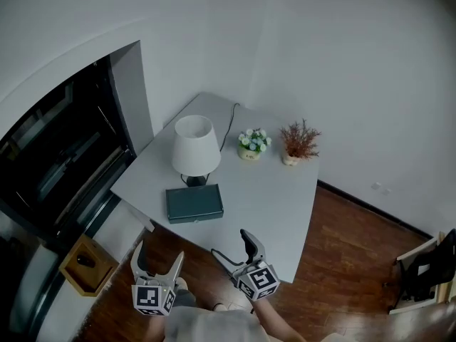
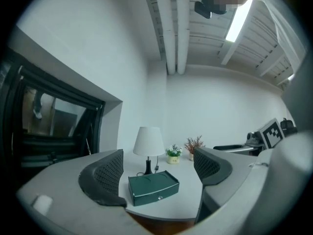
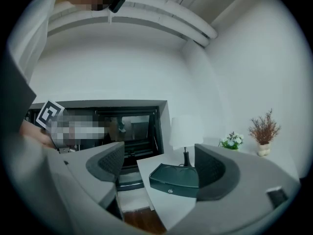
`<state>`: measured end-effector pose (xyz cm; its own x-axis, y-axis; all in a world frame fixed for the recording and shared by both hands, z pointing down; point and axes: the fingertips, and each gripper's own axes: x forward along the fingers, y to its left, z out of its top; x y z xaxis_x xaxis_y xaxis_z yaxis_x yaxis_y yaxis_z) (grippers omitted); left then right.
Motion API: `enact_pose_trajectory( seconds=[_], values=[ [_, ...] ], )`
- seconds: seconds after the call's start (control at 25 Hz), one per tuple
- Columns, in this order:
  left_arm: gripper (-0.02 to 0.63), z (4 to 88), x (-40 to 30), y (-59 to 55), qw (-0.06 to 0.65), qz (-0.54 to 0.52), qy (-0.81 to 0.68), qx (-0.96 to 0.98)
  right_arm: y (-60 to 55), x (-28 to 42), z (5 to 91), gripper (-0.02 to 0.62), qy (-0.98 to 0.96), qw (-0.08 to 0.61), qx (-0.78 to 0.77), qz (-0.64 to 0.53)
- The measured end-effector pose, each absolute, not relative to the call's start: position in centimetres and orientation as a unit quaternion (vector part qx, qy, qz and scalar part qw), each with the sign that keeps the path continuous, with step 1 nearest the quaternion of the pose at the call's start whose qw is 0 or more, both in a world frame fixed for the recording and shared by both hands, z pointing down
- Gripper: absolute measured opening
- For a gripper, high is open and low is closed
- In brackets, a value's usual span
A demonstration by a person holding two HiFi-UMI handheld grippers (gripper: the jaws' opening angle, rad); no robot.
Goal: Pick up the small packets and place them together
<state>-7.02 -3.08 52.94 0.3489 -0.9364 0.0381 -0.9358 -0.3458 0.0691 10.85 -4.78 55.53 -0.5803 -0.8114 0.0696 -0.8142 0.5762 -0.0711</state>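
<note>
No small packets show in any view. A closed dark green box (image 1: 194, 203) lies near the front edge of the grey table (image 1: 285, 205), in front of a white lamp (image 1: 196, 147). Both grippers hang off the table's front edge, above the floor. My left gripper (image 1: 157, 256) is open and empty, below and left of the box. My right gripper (image 1: 234, 246) is also open and empty, just right of the box. In the left gripper view the green box (image 2: 153, 188) sits ahead between the spread jaws of that gripper (image 2: 157, 173). The right gripper view has the box (image 3: 175, 179) ahead of its gripper (image 3: 159, 168).
A small pot of flowers (image 1: 254, 144) and a dried plant in a pot (image 1: 299, 142) stand at the table's back. The lamp cord (image 1: 229, 123) runs to the wall. A dark window (image 1: 57, 162) is on the left, a wooden box (image 1: 87, 263) on the floor, a chair (image 1: 427, 273) at the right.
</note>
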Motion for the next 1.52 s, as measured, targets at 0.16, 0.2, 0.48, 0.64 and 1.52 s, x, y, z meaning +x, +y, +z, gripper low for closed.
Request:
enact_pose_trajectory(
  seconds=[0.16, 0.2, 0.48, 0.64, 1.52],
  values=[
    [0.430, 53.2, -9.0, -6.6, 0.024, 0.001, -0.554, 0.832, -8.4, 8.1, 55.8, 0.443, -0.888, 0.030, 0.456, 0.055],
    [0.430, 53.2, -9.8, -7.5, 0.028, -0.005, -0.553, 0.833, -9.2, 7.2, 55.8, 0.443, -0.888, 0.033, 0.455, 0.055],
    [0.429, 54.1, -13.0, -11.9, 0.047, -0.006, -0.527, 0.849, -13.0, 3.6, 57.3, 0.442, -0.877, 0.046, 0.470, 0.091],
    [0.430, 54.4, -12.9, -13.8, 0.045, 0.005, -0.513, 0.857, -14.6, 4.6, 60.7, 0.440, -0.863, 0.081, 0.482, 0.130],
    [0.428, 55.9, -11.5, -15.3, 0.069, 0.017, -0.555, 0.829, -19.3, 3.8, 83.7, 0.206, -0.774, 0.262, 0.407, 0.410]
  ],
)
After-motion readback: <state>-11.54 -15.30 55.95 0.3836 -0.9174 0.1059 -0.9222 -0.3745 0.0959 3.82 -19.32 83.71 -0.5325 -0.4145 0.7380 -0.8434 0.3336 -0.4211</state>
